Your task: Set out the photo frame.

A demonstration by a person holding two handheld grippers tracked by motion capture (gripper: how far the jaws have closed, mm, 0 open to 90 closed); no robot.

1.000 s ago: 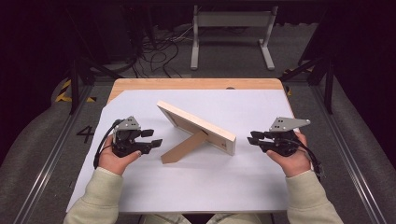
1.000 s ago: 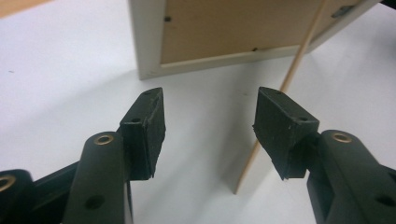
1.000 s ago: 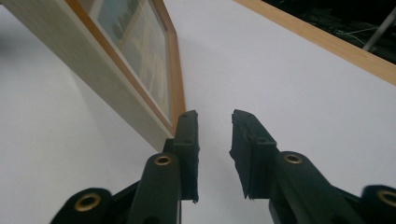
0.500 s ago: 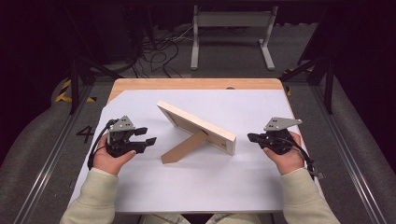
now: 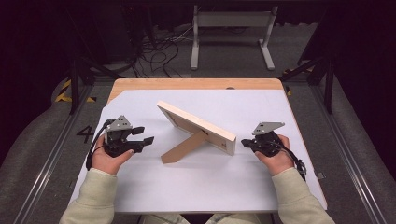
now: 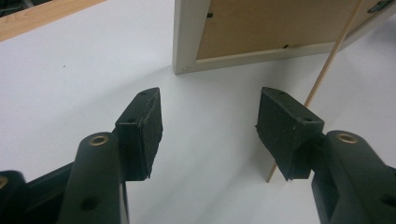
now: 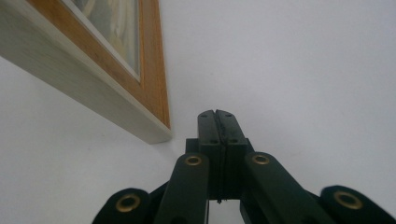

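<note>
Currently, the pale wooden picture frame (image 5: pixel 196 127) is standing propped on its brown easel leg (image 5: pixel 183 147) at the centre of the white-covered counter (image 5: pixel 196 186). At nine o'clock the left claw (image 5: pixel 145 136) is hovering released, grasping nothing. At three o'clock the right claw (image 5: pixel 244 143) is sitting clenched empty, just beside the frame's corner.

White sheet (image 5: pixel 205 186) covers most of the light wood tabletop (image 5: pixel 196 84). Behind it: grey metal stand (image 5: pixel 232 28), tangle of black cables (image 5: pixel 161 46) on dark floor w/ a painted "4" (image 5: pixel 86 134).
</note>
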